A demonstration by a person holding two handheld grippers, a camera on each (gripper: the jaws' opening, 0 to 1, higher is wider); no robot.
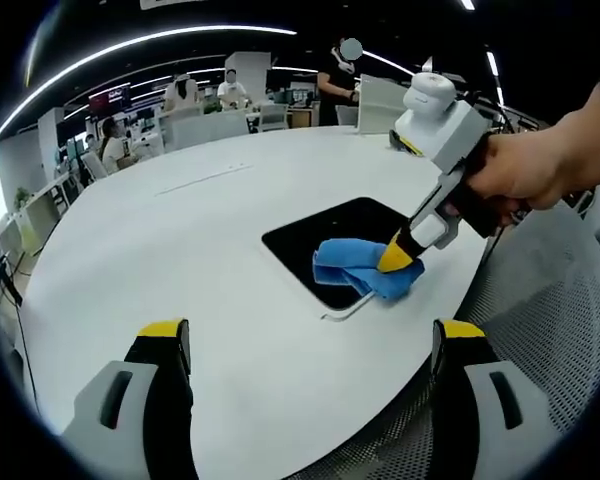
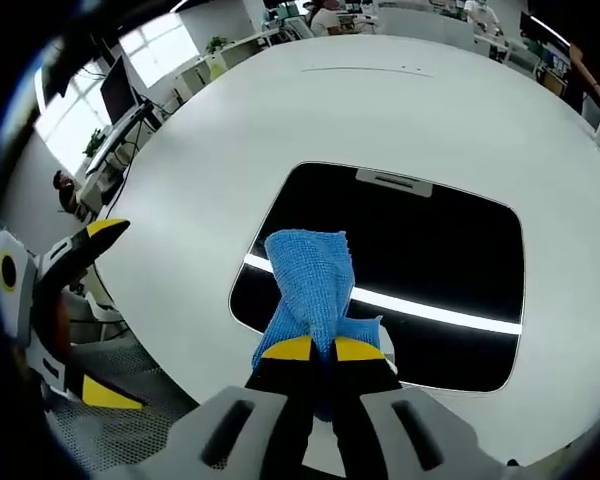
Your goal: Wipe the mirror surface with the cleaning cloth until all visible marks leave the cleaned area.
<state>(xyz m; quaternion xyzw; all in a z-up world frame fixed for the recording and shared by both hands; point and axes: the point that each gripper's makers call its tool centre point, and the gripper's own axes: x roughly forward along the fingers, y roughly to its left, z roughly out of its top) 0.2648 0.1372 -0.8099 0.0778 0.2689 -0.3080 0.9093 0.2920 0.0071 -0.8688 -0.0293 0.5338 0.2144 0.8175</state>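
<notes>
My right tongs (image 2: 315,349) clamp the cloth (image 2: 310,280) on the mirror (image 2: 430,250); my left tongs (image 1: 310,335) hang apart over the counter (image 1: 180,230).

Right hand-held gripper (image 2: 314,349) pinched closed, left hand-held gripper (image 1: 310,345) jaws spread wide

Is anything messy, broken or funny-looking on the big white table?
Nothing stands out. The dark rectangular mirror lies flat on the white round table, reflecting a ceiling light strip. The right gripper is shut on the bunched blue cleaning cloth, pressing it onto the mirror. The left gripper hangs open, apart from it. No spill or crack shows.
</notes>
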